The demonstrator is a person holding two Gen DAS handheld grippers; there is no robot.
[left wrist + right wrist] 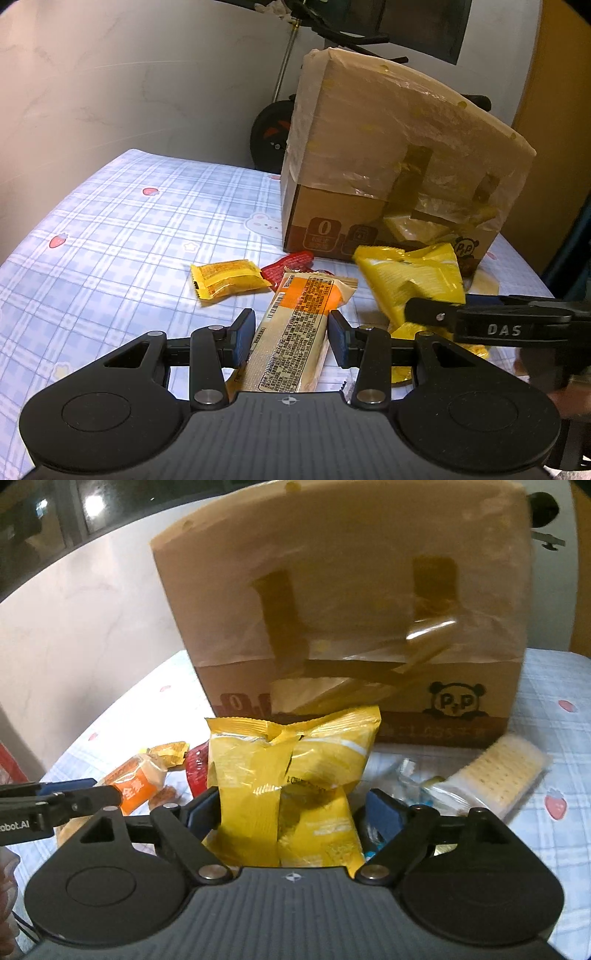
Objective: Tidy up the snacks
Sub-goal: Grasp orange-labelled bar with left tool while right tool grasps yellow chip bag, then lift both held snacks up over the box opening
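My left gripper (291, 334) is shut on a long cream and orange snack bar (306, 295), its blue pads pressing both long sides. The bar points toward a tall cardboard box (388, 147) wrapped in film and tape. To the right, a yellow snack bag (288, 771) lies between the fingers of my right gripper (291, 812). The jaws stand wide: the left pad touches the bag and a narrow gap shows at the right pad. One right finger (428, 314) crosses the yellow bag (410, 280) in the left wrist view. The box (351, 609) stands just behind the bag.
A small yellow-orange packet (229, 280) and a red packet (288, 264) lie left of the bar on the blue plaid cloth (110, 240). A pack of crackers (498, 775) and clear wrappers (406, 775) lie right of the bag. A scooter wheel (269, 136) stands behind the table.
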